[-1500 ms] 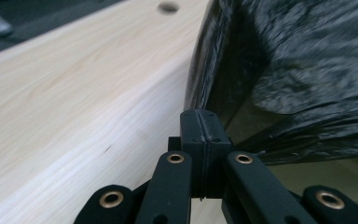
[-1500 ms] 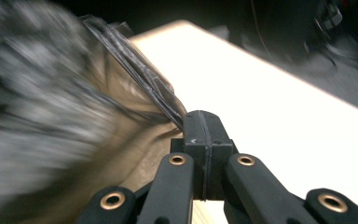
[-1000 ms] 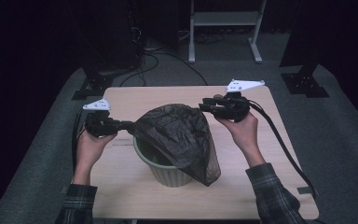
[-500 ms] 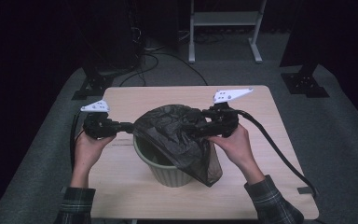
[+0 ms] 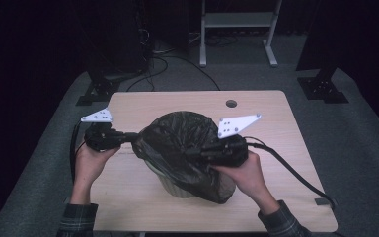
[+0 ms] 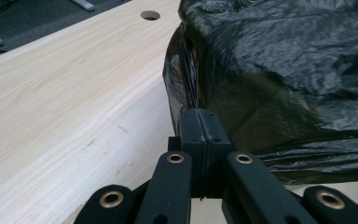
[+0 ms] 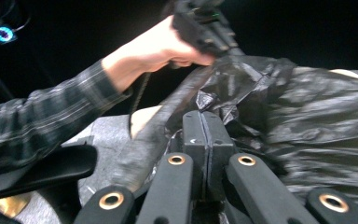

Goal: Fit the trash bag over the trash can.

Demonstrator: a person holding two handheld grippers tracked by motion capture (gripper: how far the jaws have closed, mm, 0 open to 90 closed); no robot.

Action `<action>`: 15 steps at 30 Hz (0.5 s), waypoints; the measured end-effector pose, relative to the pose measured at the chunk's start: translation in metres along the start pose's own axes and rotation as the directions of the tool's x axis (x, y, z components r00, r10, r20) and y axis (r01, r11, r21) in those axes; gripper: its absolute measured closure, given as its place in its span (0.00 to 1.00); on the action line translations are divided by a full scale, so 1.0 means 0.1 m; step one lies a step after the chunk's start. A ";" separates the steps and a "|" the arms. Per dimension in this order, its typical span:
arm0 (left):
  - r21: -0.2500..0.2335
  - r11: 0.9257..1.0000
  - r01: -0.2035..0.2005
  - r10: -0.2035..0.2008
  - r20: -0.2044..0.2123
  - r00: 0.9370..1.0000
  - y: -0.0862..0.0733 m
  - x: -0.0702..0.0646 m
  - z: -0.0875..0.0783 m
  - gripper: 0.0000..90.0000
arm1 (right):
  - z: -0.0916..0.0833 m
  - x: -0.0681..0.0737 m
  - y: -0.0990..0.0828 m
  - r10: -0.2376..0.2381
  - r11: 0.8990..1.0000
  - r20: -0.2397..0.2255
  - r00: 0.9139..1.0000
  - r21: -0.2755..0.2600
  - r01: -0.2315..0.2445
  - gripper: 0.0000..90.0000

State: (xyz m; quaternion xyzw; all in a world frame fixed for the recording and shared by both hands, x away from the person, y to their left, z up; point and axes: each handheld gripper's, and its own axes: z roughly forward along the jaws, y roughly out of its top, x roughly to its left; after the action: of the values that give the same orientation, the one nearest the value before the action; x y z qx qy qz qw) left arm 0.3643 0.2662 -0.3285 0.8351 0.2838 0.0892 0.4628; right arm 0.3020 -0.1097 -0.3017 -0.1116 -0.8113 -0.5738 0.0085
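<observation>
High view: black bag [image 5: 187, 148] hides most of the bin [image 5: 175, 185]; both grippers' fingers, left gripper [image 5: 134, 137] and right gripper [image 5: 197, 153], pinch its film.

Light falls from above onto the desk [image 5: 276, 128], which shows pale and evenly lit in the high view, while the room behind sinks into near black. The bag [image 5: 187, 148] catches small glints on its creases and throws a soft shadow on the wood beneath it. The left gripper view is sharp and bright, the wood grain clear, and the bag's film shines in patches. The right gripper view is dim and smeared by motion blur; the sleeve [image 7: 42, 116] and bag look soft against darkness.
</observation>
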 end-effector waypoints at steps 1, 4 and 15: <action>0.001 1.000 0.000 0.000 0.002 1.000 -0.02 0.00 0.00 1.00 | 0.02 0.06 -0.02 -0.010 1.000 -0.014 1.000 0.001 0.010 0.99; 0.006 1.000 0.009 -0.009 -0.004 1.000 -0.07 0.00 -0.01 1.00 | 0.10 0.21 -0.09 -0.033 0.999 -0.030 0.999 0.015 0.034 0.99; 0.098 0.993 0.069 -0.066 -0.031 0.997 -0.33 0.16 0.25 1.00 | 0.32 0.44 -0.30 -0.092 0.992 -0.071 0.993 0.083 0.098 0.87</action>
State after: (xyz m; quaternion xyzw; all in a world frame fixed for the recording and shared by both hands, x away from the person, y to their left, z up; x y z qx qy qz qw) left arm 0.3746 0.2703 -0.3716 0.8455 0.3223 0.0712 0.4198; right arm 0.2573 -0.0822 -0.3339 -0.0530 -0.8390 -0.5414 0.0131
